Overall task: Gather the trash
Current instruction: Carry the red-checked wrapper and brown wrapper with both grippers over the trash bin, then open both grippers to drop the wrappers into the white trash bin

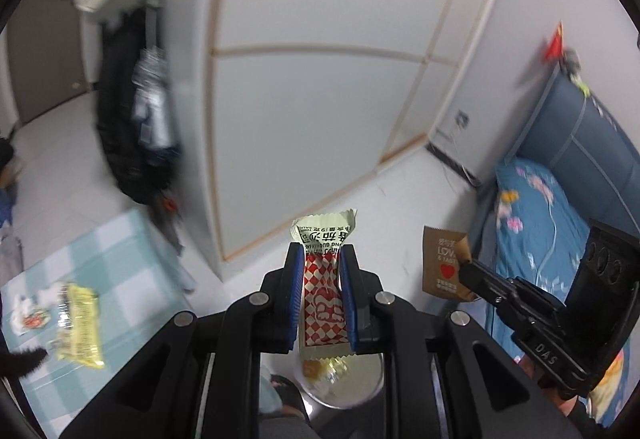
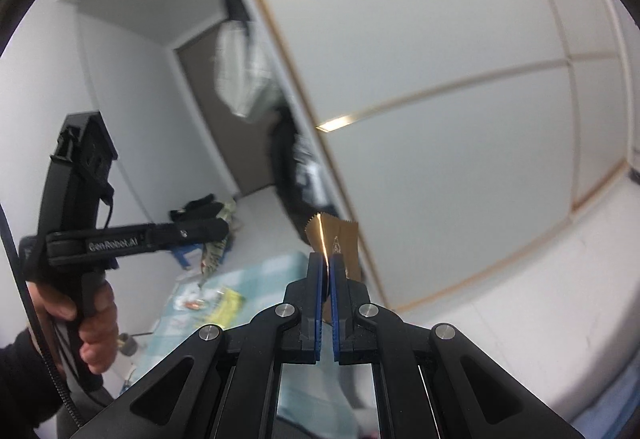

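Below the left gripper, seen through the gap in its frame, sits a round bin with a pale lining; a few small scraps, yellowish and orange, lie inside it, too blurred to name.

The left gripper is closed down to the width of a sauce packet, pinching it between the blue pads. The packet has a red-and-white checked body and a pale yellow serrated end with black print sticking out past the fingertips. It hangs right over the bin.

The right gripper is almost fully closed, its pads gripping a thin brown wrapper edge-on, with the zigzag-cut top poking above the fingertips. From the left wrist view the same brown wrapper shows a red heart and white lettering, held up beside the bed and just right of the sauce packet.

On the checked tabletop to the left lie a yellow snack wrapper and a white wrapper touching it, both well apart from the bin.
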Available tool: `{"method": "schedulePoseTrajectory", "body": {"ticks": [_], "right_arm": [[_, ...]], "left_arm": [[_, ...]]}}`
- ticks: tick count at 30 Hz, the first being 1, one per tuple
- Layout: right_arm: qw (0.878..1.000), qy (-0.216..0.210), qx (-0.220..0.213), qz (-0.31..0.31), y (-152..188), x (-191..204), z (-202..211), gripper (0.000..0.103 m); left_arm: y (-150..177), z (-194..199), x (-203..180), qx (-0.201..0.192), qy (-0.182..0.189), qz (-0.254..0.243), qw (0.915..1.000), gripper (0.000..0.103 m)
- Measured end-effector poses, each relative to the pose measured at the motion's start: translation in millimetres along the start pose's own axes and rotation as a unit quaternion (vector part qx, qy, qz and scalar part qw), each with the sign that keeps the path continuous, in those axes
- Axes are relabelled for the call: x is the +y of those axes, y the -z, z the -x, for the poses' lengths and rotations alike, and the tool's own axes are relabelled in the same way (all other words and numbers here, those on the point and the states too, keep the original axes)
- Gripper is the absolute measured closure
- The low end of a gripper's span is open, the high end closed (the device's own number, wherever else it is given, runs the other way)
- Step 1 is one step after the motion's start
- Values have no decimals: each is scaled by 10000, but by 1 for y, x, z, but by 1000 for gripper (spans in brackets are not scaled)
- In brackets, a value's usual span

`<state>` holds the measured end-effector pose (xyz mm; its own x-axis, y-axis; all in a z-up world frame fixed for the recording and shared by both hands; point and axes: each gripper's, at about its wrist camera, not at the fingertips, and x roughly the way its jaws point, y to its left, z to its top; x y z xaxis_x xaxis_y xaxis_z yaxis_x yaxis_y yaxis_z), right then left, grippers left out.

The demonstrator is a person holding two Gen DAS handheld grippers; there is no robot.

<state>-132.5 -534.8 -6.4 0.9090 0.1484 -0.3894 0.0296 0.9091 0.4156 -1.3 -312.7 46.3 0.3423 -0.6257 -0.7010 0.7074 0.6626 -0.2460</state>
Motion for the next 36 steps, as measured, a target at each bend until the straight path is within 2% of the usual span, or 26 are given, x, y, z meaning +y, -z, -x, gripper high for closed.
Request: {"method": "schedulePoseTrajectory", "body": {"ticks": [7,11,13,15,19,22,25,28,30,33,36], "right_arm": [[9946,534,539,-704,48,-76,-6,100],[9884,652,883,-1054,72,-106,-15,100],[9836,684,1069,-1285,88,-119,-22,100],[9796,701,1188,-1463,101,-128,-26,100],[9681,736,1575,-1803,130,-146,-41,100],[9606,769,1774,-1998,146,-156,-49,100],[9528,809,1978,-2157,162,-165,-56,100],[9430,775,2075,-2483,176,-176,-58,100],[9334,718,2080,-2833,184,-182,-60,100],[9214,750,2153,-3147,198,-191,-62,100],[9121,782,2248,-3339,207,-196,-64,100]], "left_arm": [[12,-77,-36,1042,292,-338,9936,89],[25,-123,-47,1823,451,-366,9815,89],[31,-144,-47,2297,659,-270,9706,89],[38,-165,-50,2671,651,-322,9609,89],[50,-195,-57,3190,707,-587,9433,90],[65,-217,-60,3591,774,-793,9267,90],[86,-240,-63,4064,815,-1027,9042,90],[112,-262,-63,4584,783,-1217,8769,90],[122,-274,-58,4801,791,-1168,8658,90],[131,-288,-50,4994,792,-1022,8567,90],[137,-302,-44,5060,760,-962,8538,89]]}}
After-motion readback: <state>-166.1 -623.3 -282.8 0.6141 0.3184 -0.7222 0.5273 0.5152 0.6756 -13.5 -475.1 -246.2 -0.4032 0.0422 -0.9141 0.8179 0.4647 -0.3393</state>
